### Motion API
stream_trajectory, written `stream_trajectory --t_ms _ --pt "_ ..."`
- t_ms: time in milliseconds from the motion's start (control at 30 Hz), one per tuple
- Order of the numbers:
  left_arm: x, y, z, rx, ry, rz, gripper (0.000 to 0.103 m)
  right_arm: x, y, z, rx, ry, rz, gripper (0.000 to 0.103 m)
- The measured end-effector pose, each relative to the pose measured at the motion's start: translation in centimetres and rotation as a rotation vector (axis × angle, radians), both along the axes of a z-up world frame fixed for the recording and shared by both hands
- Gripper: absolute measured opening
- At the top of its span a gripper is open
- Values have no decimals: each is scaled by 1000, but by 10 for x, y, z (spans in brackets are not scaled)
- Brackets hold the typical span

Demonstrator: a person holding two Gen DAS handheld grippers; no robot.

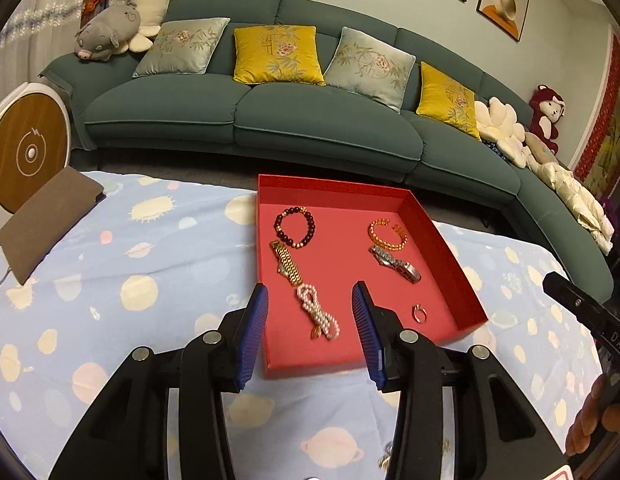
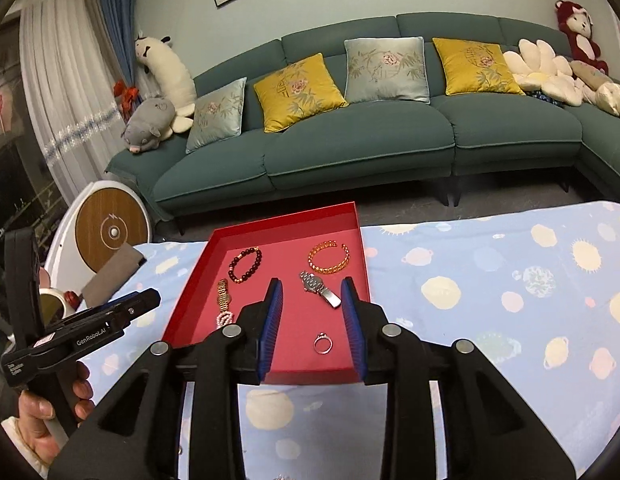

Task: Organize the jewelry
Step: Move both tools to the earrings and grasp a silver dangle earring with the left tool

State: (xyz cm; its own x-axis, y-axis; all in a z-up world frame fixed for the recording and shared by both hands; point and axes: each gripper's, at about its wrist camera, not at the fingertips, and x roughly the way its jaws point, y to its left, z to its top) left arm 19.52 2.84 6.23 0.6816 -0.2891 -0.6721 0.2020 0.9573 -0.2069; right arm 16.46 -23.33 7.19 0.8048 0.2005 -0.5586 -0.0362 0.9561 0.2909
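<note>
A red tray (image 1: pixel 450 240) (image 2: pixel 189 292) lies on the blue planet-print cloth. In it are a dark bead bracelet (image 1: pixel 294 227) (image 2: pixel 245 265), a gold bangle (image 1: pixel 388 234) (image 2: pixel 329 257), a gold watch (image 1: pixel 287 263) (image 2: pixel 223 295), a silver watch (image 1: pixel 396 264) (image 2: pixel 321 289), a pearl string (image 1: pixel 318 312) (image 2: pixel 223 319) and a silver ring (image 1: pixel 418 313) (image 2: pixel 322 343). My left gripper (image 1: pixel 310 300) is open and empty above the pearl string. My right gripper (image 2: pixel 312 292) is open and empty above the ring and silver watch.
A brown pad (image 1: pixel 41 220) lies at the cloth's left edge beside a round wooden-faced device (image 1: pixel 27 152). A small metal piece (image 1: pixel 386 456) lies on the cloth under the left gripper. A green sofa (image 1: pixel 310 120) stands behind.
</note>
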Motion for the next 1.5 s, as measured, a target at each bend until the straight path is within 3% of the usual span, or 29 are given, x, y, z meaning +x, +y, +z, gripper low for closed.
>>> stream_trajectory --t_ms 233,400,500,667,967,1200,1500 --pt "-45 15 -11 23 47 3 42 -60 3 -19 -9 68 25 30" --pt "-76 15 -43 -12 134 6 42 -84 23 -50 -47 144 74 30" --pt "-86 7 -65 28 176 -6 42 -92 35 -67 -85 174 105 33" --pt "-92 -8 -88 114 188 -46 42 -91 52 -92 -121 224 160 33" --pt "-92 -5 -89 75 179 -60 45 -80 67 -113 -136 268 197 37" --pt "-90 -26 -87 75 171 -112 45 -77 76 -118 -168 259 213 37" --pt "-86 -32 -89 82 173 -112 45 -72 60 -118 -207 253 155 36"
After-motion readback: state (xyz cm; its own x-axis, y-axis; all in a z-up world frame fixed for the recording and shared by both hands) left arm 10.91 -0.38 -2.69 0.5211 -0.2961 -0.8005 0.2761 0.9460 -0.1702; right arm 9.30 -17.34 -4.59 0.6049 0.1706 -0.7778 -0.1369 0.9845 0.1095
